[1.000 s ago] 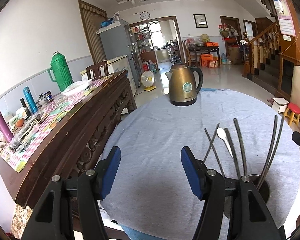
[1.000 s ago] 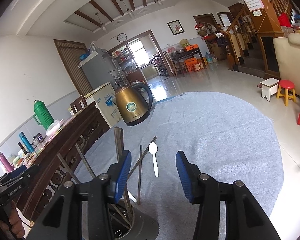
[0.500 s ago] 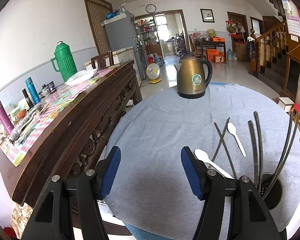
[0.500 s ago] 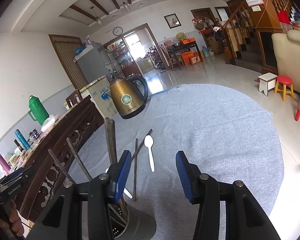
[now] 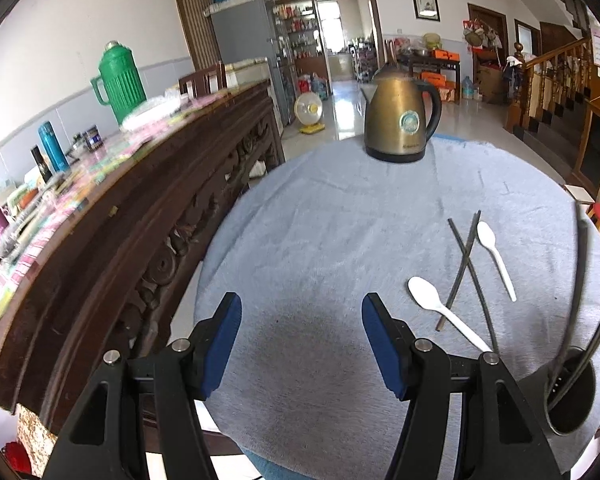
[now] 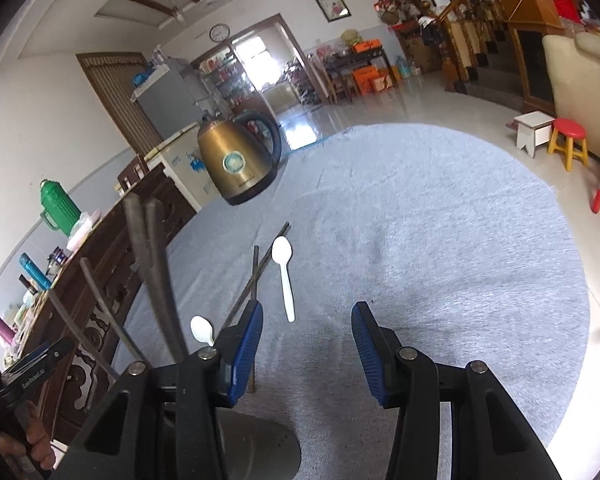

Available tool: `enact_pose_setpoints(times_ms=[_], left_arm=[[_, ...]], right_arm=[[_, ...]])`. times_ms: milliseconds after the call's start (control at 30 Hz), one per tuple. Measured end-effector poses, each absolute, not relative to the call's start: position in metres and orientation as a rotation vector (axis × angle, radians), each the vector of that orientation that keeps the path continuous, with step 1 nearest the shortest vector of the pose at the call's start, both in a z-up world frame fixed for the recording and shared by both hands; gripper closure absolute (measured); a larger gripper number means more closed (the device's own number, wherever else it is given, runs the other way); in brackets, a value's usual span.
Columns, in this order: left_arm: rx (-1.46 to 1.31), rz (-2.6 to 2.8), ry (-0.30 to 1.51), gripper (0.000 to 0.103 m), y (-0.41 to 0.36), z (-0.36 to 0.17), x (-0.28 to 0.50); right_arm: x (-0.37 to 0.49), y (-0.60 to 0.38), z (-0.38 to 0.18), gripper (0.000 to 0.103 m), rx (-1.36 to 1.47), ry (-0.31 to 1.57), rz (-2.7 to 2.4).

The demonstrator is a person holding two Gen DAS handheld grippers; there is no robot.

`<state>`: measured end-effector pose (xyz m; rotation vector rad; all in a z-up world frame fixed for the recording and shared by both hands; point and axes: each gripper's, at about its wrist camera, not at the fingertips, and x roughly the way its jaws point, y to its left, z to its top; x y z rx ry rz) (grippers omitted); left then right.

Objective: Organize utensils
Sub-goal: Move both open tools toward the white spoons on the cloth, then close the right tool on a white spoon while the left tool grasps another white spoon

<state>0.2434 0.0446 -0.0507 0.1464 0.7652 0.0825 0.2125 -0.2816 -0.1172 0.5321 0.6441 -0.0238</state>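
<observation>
Far left, a dark carved sideboard carries a green thermos and smaller bottles. The left gripper hangs over the grey cloth of the round table, its blue-padded jaws wide apart with nothing between them. A brass-coloured kettle stands at the far edge of the table, handle to the right. Right of the left gripper lies the near white spoon, bowl toward the sideboard and far-left, handle running near-right toward the holder. Just beyond it two dark chopsticks lie crossed in an X, their long axes running roughly away from the camera. Beside them on the right lies the far white spoon, bowl toward the kettle, handle toward the near edge. At the right edge a dark metal holder stands with several long utensils leaning out of it, tips up. In the right wrist view the right gripper is likewise spread open and empty above the cloth, just right of the holder.
</observation>
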Motion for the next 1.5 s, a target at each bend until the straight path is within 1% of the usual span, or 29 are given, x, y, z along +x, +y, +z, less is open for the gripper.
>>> enact_pose_setpoints(times_ms=[267,467,700,767,833,900,1067,1133,1167,1200,1233,1267,1300,1333,1433,1500], left_arm=[[0.073,0.002,0.895,0.04,0.055,-0.087,0.289],[0.023,-0.094,0.955,0.04,0.039,-0.105,0.312],[-0.102,-0.211,1.068,0.04,0.019,-0.131,0.344],[-0.134,-0.223,1.093,0.042,0.015,-0.138,0.353],[-0.172,-0.237,1.116,0.053,0.013,-0.144,0.361],[-0.215,-0.257,1.146,0.057,0.01,-0.15,0.368],[-0.272,-0.3,1.191,0.057,-0.001,-0.158,0.376],[-0.276,-0.307,1.201,0.057,-0.008,-0.161,0.378],[-0.272,-0.306,1.202,0.057,-0.011,-0.163,0.379],[-0.266,-0.301,1.208,0.057,-0.016,-0.166,0.382],[-0.264,-0.298,1.212,0.06,-0.019,-0.168,0.384],[-0.261,-0.296,1.214,0.066,-0.019,-0.169,0.386],[-0.253,-0.294,1.217,0.081,-0.023,-0.172,0.389],[-0.247,-0.291,1.223,0.09,-0.026,-0.175,0.391],[-0.242,-0.276,1.233,0.097,-0.03,-0.186,0.395],[-0.24,-0.276,1.209,0.098,-0.03,-0.187,0.394]], right_arm=[[0.282,-0.297,-0.145,0.054,0.526,0.805,0.105],[0.337,-0.303,-0.159,0.054,0.528,0.879,0.164],[0.404,-0.283,-0.163,0.054,0.472,0.947,0.236],[0.423,-0.275,-0.165,0.054,0.454,0.963,0.244],[0.441,-0.269,-0.169,0.054,0.433,0.977,0.238],[0.459,-0.263,-0.175,0.054,0.412,1.005,0.24],[0.481,-0.251,-0.188,0.054,0.387,1.047,0.241],[0.485,-0.24,-0.193,0.062,0.344,1.069,0.252],[0.487,-0.236,-0.195,0.07,0.322,1.08,0.248],[0.488,-0.232,-0.196,0.07,0.291,1.074,0.235],[0.488,-0.228,-0.196,0.07,0.266,1.069,0.23],[0.487,-0.226,-0.196,0.071,0.253,1.066,0.224],[0.486,-0.225,-0.195,0.071,0.24,1.06,0.216],[0.484,-0.224,-0.195,0.071,0.226,1.054,0.209],[0.475,-0.226,-0.194,0.071,0.218,1.032,0.199],[0.465,-0.235,-0.192,0.071,0.248,1.018,0.195]])
